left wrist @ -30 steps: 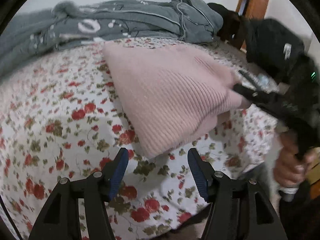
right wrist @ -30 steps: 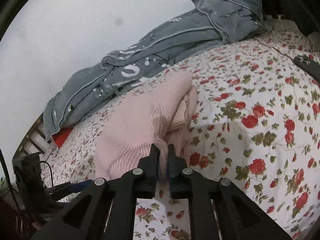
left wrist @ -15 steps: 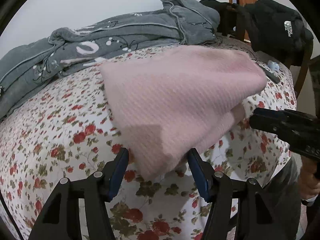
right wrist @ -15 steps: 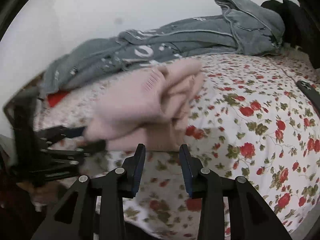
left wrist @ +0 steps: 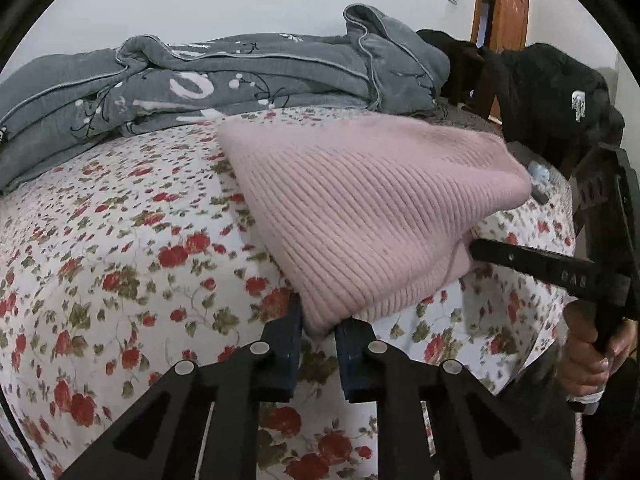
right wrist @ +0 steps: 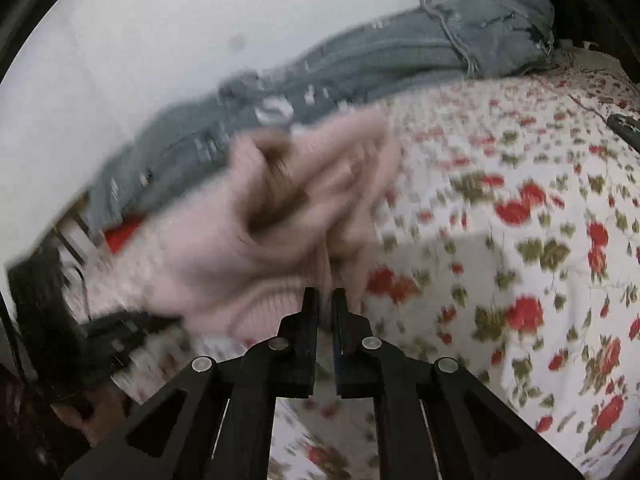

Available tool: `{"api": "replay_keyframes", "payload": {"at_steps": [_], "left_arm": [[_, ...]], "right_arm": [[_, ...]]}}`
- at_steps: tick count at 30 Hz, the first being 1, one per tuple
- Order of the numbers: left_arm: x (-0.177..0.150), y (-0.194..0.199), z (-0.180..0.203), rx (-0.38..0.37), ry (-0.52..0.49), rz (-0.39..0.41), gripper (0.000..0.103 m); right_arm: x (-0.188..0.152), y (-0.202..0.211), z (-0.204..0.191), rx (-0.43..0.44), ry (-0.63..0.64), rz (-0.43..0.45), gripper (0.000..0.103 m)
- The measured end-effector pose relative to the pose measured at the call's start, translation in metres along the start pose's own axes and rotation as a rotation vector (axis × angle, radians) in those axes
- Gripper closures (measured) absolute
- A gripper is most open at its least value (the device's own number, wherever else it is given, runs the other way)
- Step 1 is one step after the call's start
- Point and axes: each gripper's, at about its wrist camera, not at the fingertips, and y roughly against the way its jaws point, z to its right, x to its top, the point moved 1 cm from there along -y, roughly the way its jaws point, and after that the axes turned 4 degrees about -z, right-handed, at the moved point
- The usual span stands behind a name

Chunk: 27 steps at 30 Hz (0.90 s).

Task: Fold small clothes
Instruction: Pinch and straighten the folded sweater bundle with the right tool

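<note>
Spreading wide under everything, the flowered bedsheet [left wrist: 120, 264] carried the grey quilt [left wrist: 240, 76] at its back and the ribbed pink sweater [left wrist: 360, 216] folded near the front edge, whose corner the closing left gripper [left wrist: 318, 330] pinched while the right gripper [right wrist: 325, 300] clamped another edge.

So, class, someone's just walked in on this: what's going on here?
A person holding a gripper in each hand is folding a pink sweater on a floral bedsheet. The left gripper is closing on the sweater's near corner. The right gripper is shut on another edge, though that view is blurred. A grey quilt lies bunched along the wall behind.
</note>
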Motion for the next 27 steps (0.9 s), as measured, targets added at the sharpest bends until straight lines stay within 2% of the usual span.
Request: {"api": "replay_keyframes", "payload": {"at_steps": [2,4,7,10,13,15,16,17,18,22,23,26,27], "left_arm": [[-0.003,0.0,0.003,0.014,-0.004,0.005,0.083],[-0.003,0.002,0.005,0.009,-0.004,0.017,0.082],[0.002,0.0,0.007,0.006,-0.013,0.015,0.08],[0.01,-0.002,0.009,0.0,-0.01,0.016,0.08],[0.015,0.003,0.006,-0.014,-0.006,0.052,0.08],[0.015,0.01,-0.001,-0.043,0.018,0.078,0.084],[0.015,0.012,-0.007,-0.062,0.038,0.09,0.087],[0.014,0.013,-0.011,-0.072,0.053,0.094,0.088],[0.013,0.012,-0.017,-0.081,0.074,0.09,0.088],[0.006,0.009,-0.032,-0.139,0.143,0.079,0.088],[0.005,0.008,-0.035,-0.155,0.157,0.079,0.088],[0.005,0.001,-0.033,-0.156,0.155,0.057,0.088],[0.004,-0.001,-0.031,-0.147,0.145,0.049,0.088]], "right_arm": [[-0.005,0.01,-0.003,-0.03,0.031,-0.015,0.084],[-0.007,0.03,-0.007,-0.024,0.047,0.02,0.082],[-0.001,0.055,-0.026,-0.027,0.134,0.099,0.059],[0.011,0.069,-0.045,0.02,0.184,0.178,0.056],[0.029,0.057,-0.043,0.046,0.13,0.176,0.056],[0.038,0.04,-0.039,0.016,0.085,0.142,0.061],[0.04,0.031,-0.035,0.017,0.058,0.119,0.082],[0.041,0.023,-0.031,0.032,0.03,0.093,0.093],[0.04,0.02,-0.03,0.048,0.013,0.087,0.094],[0.018,0.046,-0.022,0.156,-0.012,0.197,0.096],[0.011,0.044,-0.018,0.169,-0.03,0.193,0.096],[-0.008,0.005,-0.003,0.117,-0.09,0.069,0.097],[-0.01,-0.002,-0.001,0.116,-0.105,0.052,0.096]]}}
